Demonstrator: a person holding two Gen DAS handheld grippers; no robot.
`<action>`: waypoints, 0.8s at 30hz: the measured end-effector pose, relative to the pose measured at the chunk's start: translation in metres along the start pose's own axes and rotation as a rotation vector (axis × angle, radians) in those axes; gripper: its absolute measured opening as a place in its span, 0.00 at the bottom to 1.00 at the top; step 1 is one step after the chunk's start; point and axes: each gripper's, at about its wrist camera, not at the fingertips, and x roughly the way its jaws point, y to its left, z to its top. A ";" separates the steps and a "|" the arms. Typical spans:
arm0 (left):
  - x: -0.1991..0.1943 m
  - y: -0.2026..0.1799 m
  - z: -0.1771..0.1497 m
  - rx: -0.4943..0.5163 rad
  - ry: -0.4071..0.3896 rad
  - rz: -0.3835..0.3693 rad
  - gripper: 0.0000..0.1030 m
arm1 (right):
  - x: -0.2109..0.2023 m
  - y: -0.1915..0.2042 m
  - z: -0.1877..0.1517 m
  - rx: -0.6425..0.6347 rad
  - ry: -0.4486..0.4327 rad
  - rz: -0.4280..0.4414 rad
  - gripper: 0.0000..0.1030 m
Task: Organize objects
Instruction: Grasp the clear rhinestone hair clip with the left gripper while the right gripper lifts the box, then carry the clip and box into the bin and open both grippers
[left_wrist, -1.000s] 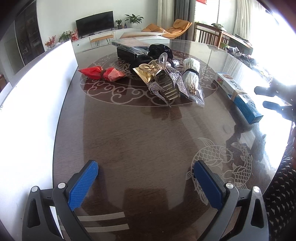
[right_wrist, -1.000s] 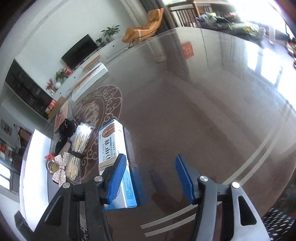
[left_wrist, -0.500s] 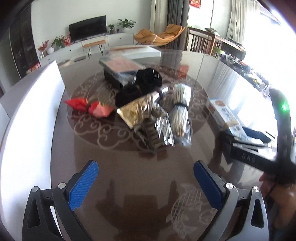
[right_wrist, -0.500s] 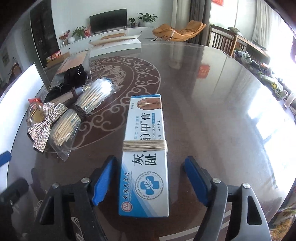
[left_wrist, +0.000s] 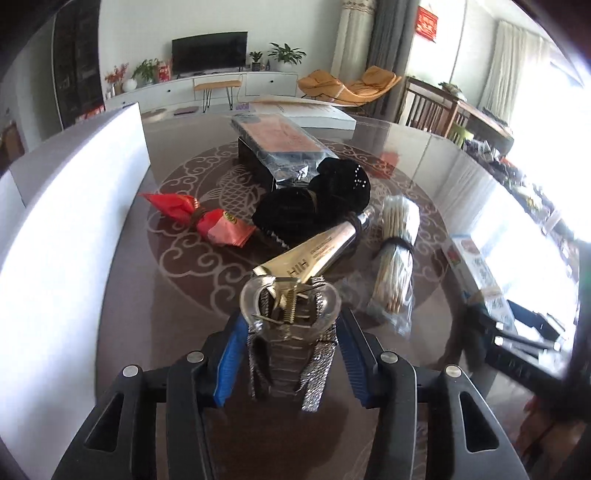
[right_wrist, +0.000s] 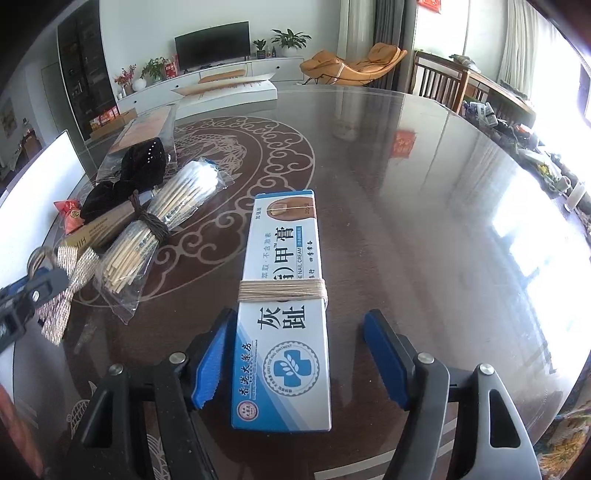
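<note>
the left tongs (left_wrist: 291, 363) are closing around the glittery hair clip (left_wrist: 290, 317) on the worktop (left_wrist: 177, 295). the right tongs (right_wrist: 299, 363) stand spread astride the ointment box (right_wrist: 282, 314), which probably needs pinching next.

Upper centre — a dark television (left_wrist: 209, 51) on a white cabinet (left_wrist: 207, 86); orange lounge chair (left_wrist: 349, 85) right, bright curtained windows (left_wrist: 517, 66) beyond.

Each wrist camera looked forward and steeply down along its own fingers, close above the dark surface (left_wrist: 155, 302). Both views shared the bundled sticks (left_wrist: 397, 251) and the television wall.
</note>
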 end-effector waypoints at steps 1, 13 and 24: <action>-0.003 -0.001 -0.005 0.036 0.002 0.027 0.57 | 0.000 0.000 0.000 0.001 0.000 0.000 0.70; 0.021 0.010 -0.003 0.052 0.022 0.032 0.54 | 0.000 0.002 0.012 -0.070 0.072 0.043 0.41; -0.083 0.021 -0.008 -0.051 -0.117 -0.165 0.53 | -0.026 -0.056 -0.003 0.366 0.197 0.558 0.40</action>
